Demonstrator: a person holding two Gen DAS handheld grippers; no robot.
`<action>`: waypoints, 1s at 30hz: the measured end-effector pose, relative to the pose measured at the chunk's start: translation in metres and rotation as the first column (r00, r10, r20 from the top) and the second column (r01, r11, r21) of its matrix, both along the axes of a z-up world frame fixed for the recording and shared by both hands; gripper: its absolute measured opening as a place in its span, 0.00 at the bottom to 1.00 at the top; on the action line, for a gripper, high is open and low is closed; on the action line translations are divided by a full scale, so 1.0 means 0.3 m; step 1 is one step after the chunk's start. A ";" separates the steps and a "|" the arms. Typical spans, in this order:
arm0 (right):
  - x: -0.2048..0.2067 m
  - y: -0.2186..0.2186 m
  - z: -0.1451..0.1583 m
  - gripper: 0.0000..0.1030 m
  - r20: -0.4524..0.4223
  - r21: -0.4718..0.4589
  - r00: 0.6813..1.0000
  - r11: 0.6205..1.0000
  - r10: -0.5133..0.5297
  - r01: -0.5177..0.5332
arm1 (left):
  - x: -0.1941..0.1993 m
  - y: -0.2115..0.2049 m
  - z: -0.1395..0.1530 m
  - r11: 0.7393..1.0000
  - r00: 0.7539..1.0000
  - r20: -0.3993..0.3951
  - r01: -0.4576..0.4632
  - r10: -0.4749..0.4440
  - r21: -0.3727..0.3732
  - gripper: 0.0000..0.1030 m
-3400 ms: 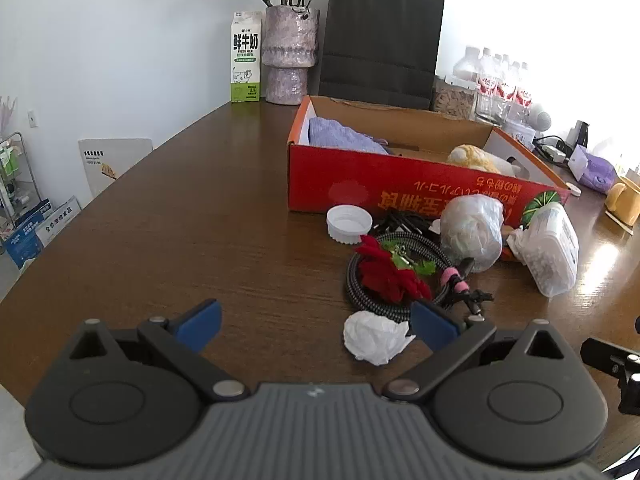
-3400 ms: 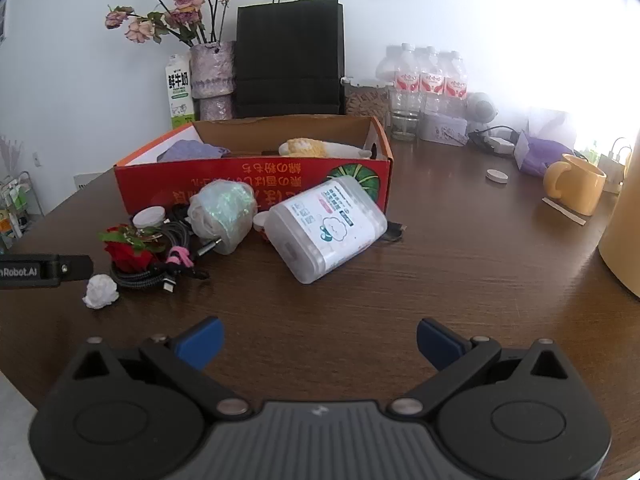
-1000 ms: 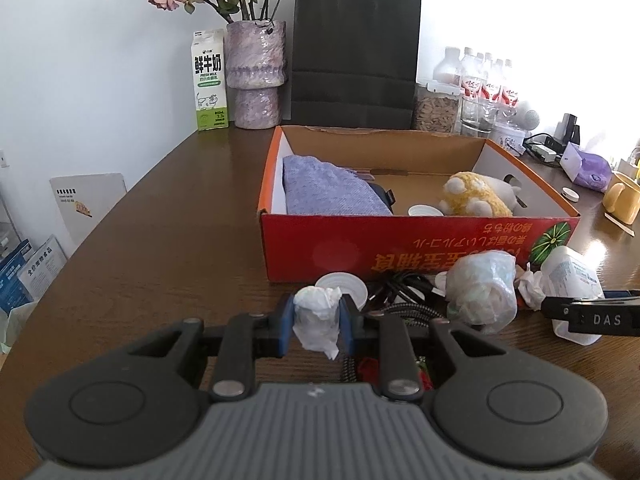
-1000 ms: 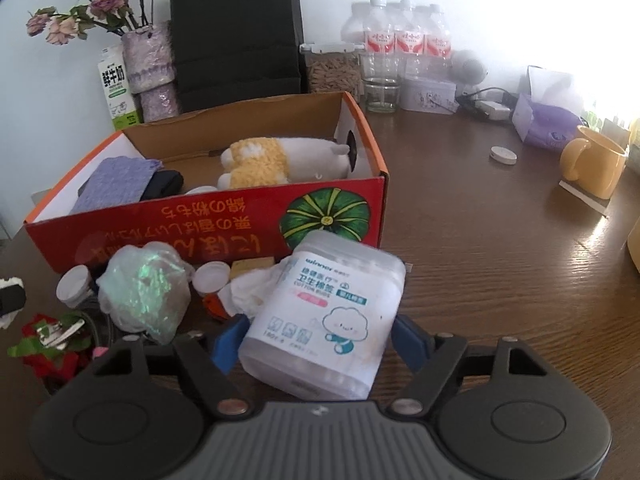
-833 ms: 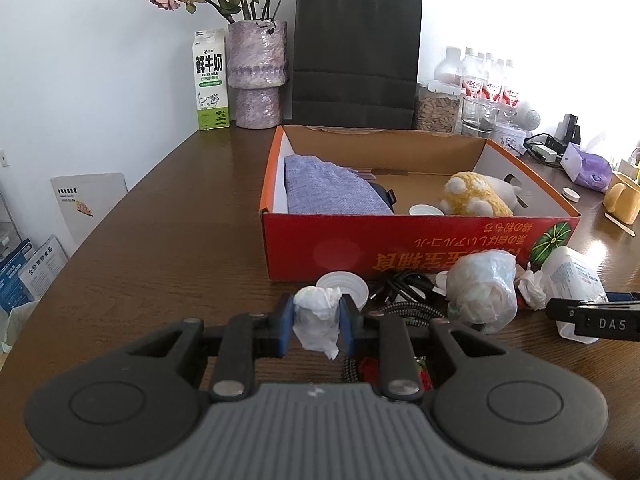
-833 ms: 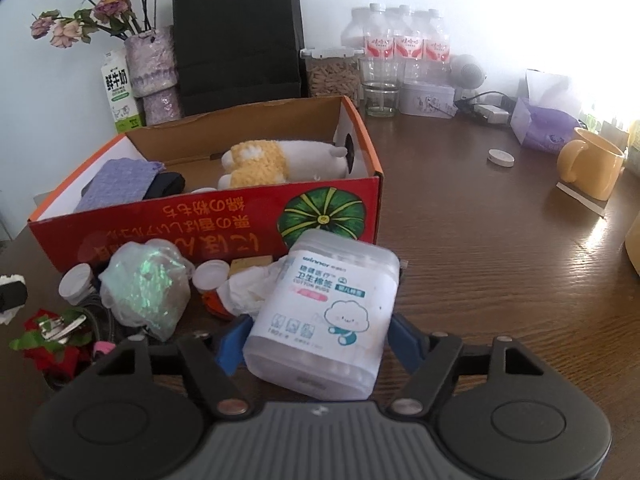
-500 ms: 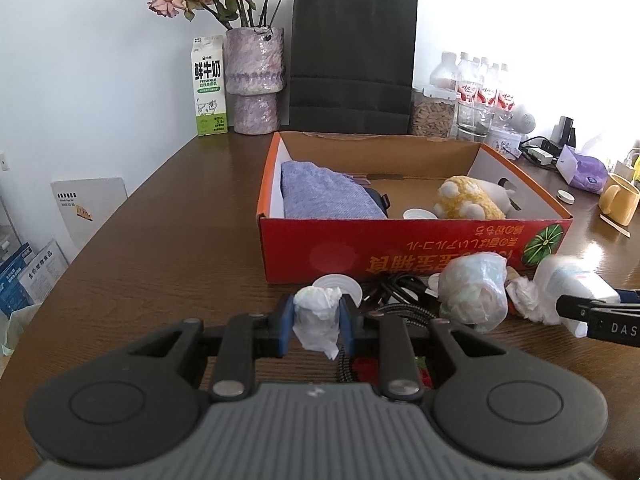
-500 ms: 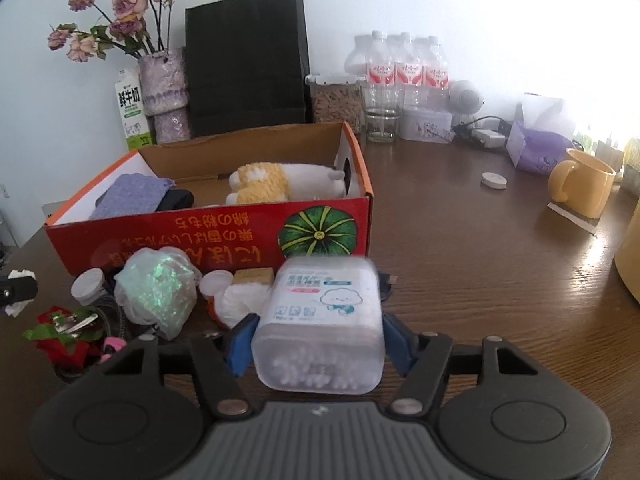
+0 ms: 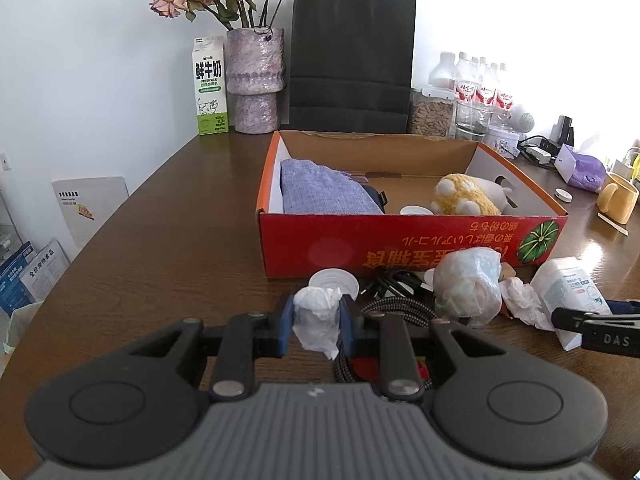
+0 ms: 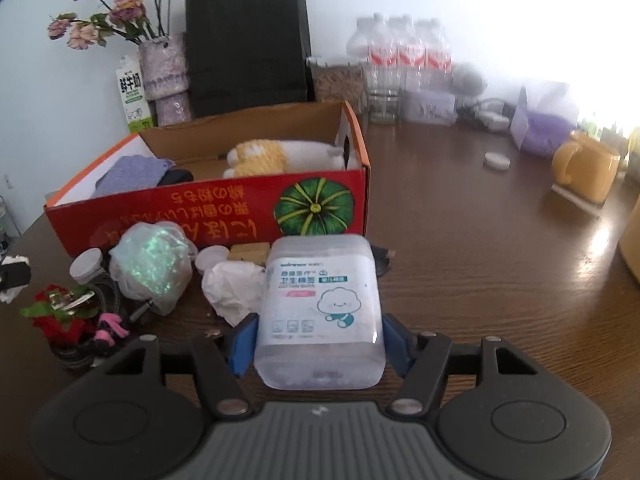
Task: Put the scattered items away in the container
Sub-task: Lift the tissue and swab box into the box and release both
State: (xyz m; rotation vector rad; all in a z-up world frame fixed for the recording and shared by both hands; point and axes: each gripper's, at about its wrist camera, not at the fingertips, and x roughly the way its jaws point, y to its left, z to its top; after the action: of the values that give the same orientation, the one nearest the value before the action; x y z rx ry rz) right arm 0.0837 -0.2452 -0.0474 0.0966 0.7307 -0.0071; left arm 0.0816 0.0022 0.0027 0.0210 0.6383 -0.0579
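Note:
My left gripper (image 9: 316, 322) is shut on a crumpled white tissue (image 9: 318, 316), held above the table in front of the red cardboard box (image 9: 400, 246). My right gripper (image 10: 320, 342) is shut on a clear cotton swab box (image 10: 322, 304), lifted off the table near the box's front right corner (image 10: 320, 204). The box holds a purple cloth (image 9: 324, 192) and a yellow plush toy (image 9: 468, 196). On the table before it lie a shiny plastic bag (image 10: 152, 264), another crumpled tissue (image 10: 234, 286), a white lid (image 9: 334, 280), a coiled cable (image 9: 396, 308) and a red flower (image 10: 60, 312).
Behind the box stand a black paper bag (image 9: 352, 64), a vase of dried roses (image 9: 256, 80), a milk carton (image 9: 210, 86) and several water bottles (image 9: 476, 80). A yellow mug (image 10: 584, 166) and a purple pack (image 10: 544, 130) sit at the right.
My right gripper has closed on the cotton swab box and lifted it, turning it upright. My left gripper has risen slightly, still holding the tissue.

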 end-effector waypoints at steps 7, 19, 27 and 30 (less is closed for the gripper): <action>0.043 0.012 -0.027 0.62 -0.009 -0.011 1.000 1.000 0.000 0.000 | 0.008 0.007 -0.002 1.000 1.000 -0.004 -0.005 0.005 0.003 0.24; -0.021 0.026 0.151 0.61 0.230 -0.065 0.972 0.998 0.041 -0.027 | 0.040 -0.021 0.102 1.000 0.995 0.094 0.028 -0.028 0.002 0.24; 0.157 0.101 0.289 0.62 0.325 -0.041 0.941 0.995 0.094 -0.086 | 0.213 -0.102 0.214 0.998 0.985 0.167 0.055 -0.049 -0.031 0.24; 0.257 0.138 0.316 0.62 0.342 -0.017 0.935 0.995 0.094 -0.094 | 0.301 -0.134 0.241 0.997 0.983 0.174 0.061 -0.051 -0.056 0.24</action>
State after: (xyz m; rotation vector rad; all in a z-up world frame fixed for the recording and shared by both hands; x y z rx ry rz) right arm 0.1607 -0.2039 0.0475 0.0595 0.3857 0.0994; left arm 0.1720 -0.0380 0.0750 -0.0146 0.4620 -0.1287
